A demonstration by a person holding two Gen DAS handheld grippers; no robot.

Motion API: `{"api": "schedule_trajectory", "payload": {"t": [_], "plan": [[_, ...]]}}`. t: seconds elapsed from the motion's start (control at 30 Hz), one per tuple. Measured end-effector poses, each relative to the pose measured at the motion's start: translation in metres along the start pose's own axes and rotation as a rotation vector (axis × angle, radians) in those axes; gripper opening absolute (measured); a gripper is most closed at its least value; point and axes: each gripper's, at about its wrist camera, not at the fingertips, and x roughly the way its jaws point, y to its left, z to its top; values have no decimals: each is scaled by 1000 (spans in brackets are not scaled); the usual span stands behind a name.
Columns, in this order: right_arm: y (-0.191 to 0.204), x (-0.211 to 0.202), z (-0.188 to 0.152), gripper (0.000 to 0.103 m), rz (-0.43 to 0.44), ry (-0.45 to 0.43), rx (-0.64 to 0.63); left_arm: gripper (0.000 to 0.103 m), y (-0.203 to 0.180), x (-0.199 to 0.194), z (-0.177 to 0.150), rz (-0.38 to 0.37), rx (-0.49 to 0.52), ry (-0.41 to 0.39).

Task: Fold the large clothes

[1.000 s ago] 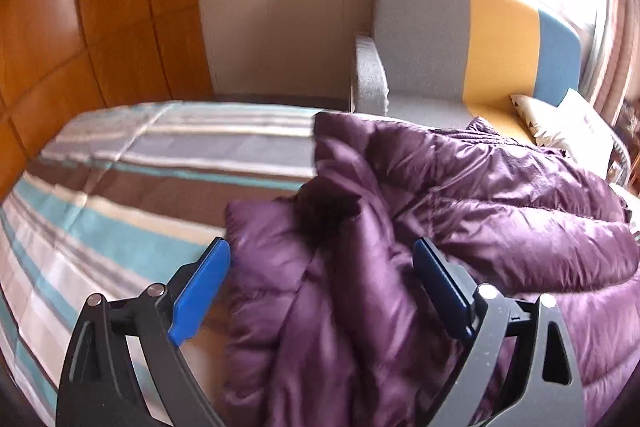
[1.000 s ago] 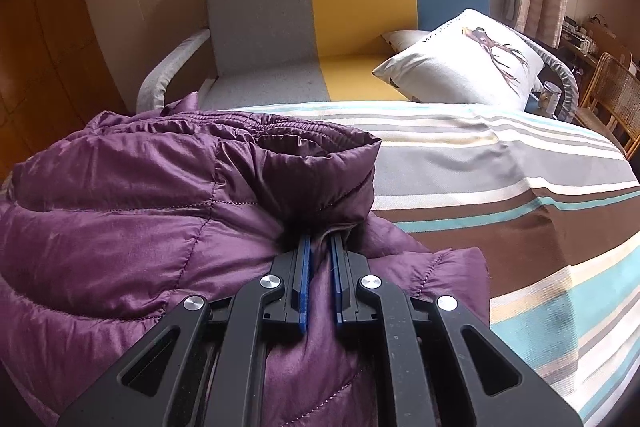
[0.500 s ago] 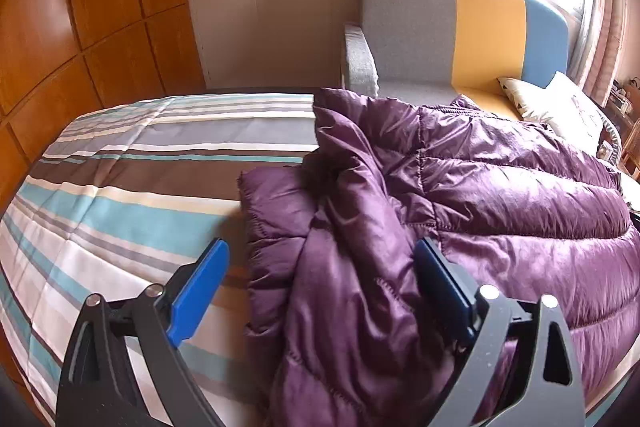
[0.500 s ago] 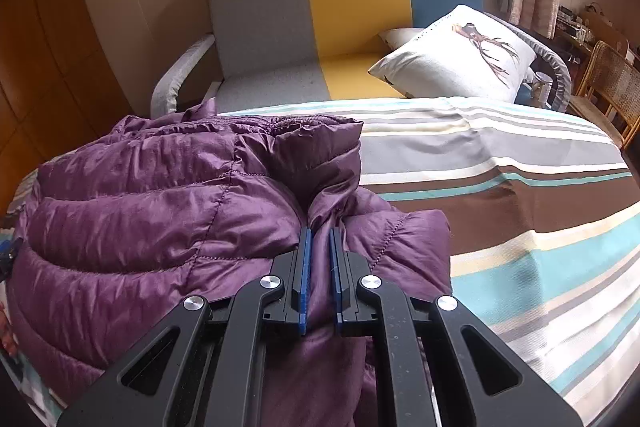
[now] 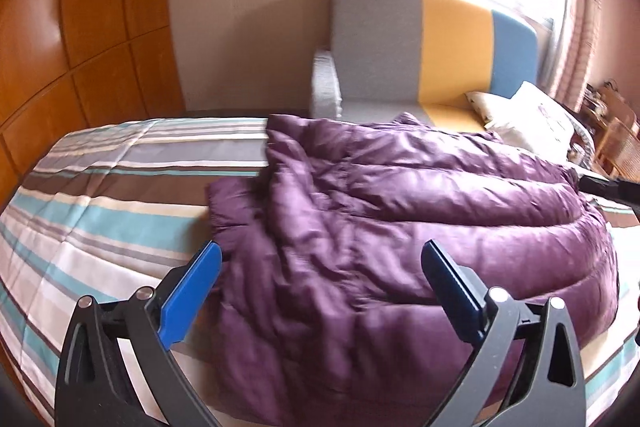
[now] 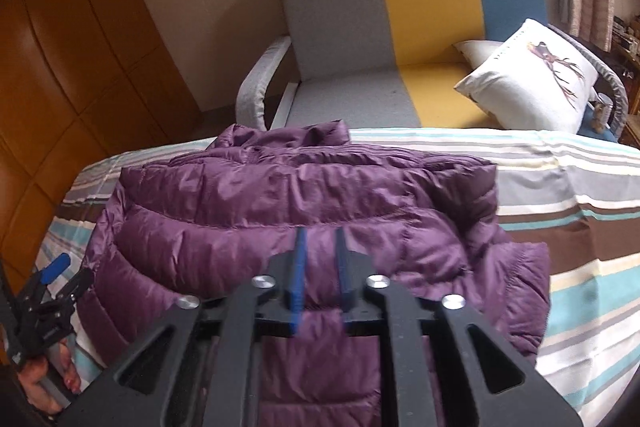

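Note:
A purple puffer jacket (image 5: 380,219) lies bunched and partly folded on a striped bed (image 5: 100,195). It also shows in the right wrist view (image 6: 304,211) on the same bed (image 6: 580,187). My left gripper (image 5: 320,267) is open and empty, held above the jacket's near edge. It shows at the lower left of the right wrist view (image 6: 60,271). My right gripper (image 6: 320,247) hangs above the jacket with its blue fingers slightly apart and nothing between them. Its black tip shows at the right edge of the left wrist view (image 5: 608,185).
A grey, yellow and blue sofa (image 6: 420,27) stands behind the bed with a white bird-print cushion (image 6: 532,75) on it. Wooden wall panels (image 5: 80,47) are on the left. Curtains (image 5: 576,7) and a wicker chair (image 5: 616,143) are at the right.
My right gripper has let go of the jacket, opened a little and risen above it. The jacket has dropped flatter on the bed. My left gripper has pulled back, still open.

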Motion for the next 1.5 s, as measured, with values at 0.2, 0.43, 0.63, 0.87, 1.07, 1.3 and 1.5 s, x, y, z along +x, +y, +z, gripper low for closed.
{"api": "schedule_trajectory", "payload": {"t": [0.2,0.43,0.63,0.87,1.07,1.3,1.5], "plan": [[35,24,7,60,-49,-3,-64,100,-24,8,15,-14,24,20],[30,56,2,0,-84,106,-85,100,-52,31,39,-19,63,61],[31,35,34,0,-65,-45,-95,100,-33,23,28,12,20,16],[26,96,10,0,-95,39,-121,100,-5,29,16,79,-14,20],[21,92,9,1,-71,30,-95,100,27,37,10,98,-106,69],[26,11,-5,46,9,-106,-59,101,54,38,-6,25,-208,117],[50,-16,-47,24,13,-59,-126,99,74,36,-20,-69,-335,151]]}}
